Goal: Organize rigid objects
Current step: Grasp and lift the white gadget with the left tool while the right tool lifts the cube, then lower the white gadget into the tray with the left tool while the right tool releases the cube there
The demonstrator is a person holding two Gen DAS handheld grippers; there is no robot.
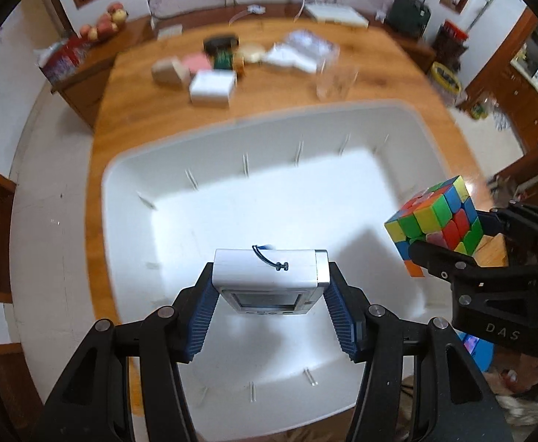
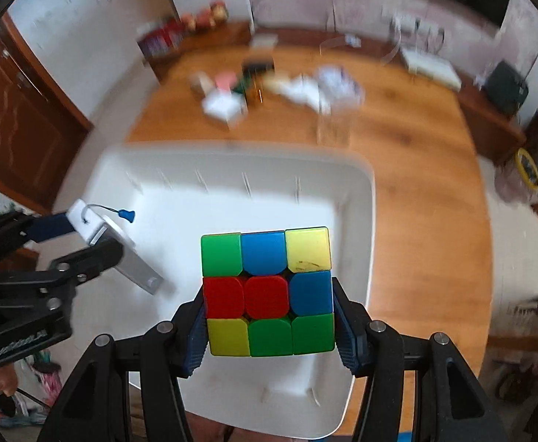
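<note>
My left gripper (image 1: 270,309) is shut on a white and silver gadget with a small screen and a dark cord (image 1: 270,272), held above the white bin (image 1: 408,140). My right gripper (image 2: 269,316) is shut on a multicoloured puzzle cube (image 2: 267,291), held over the bin's right part (image 2: 364,221). In the left wrist view the cube (image 1: 434,217) and right gripper (image 1: 453,243) are at the right, above the bin's right rim. In the right wrist view the gadget (image 2: 121,246) and left gripper (image 2: 73,243) are at the left. The bin's floor looks bare.
The bin sits on a wooden table (image 1: 379,73). At the far side lie several small boxes (image 1: 211,88), a clear glass (image 1: 333,81) and plastic packets (image 1: 302,51). Wooden sideboards (image 1: 81,77) line the walls.
</note>
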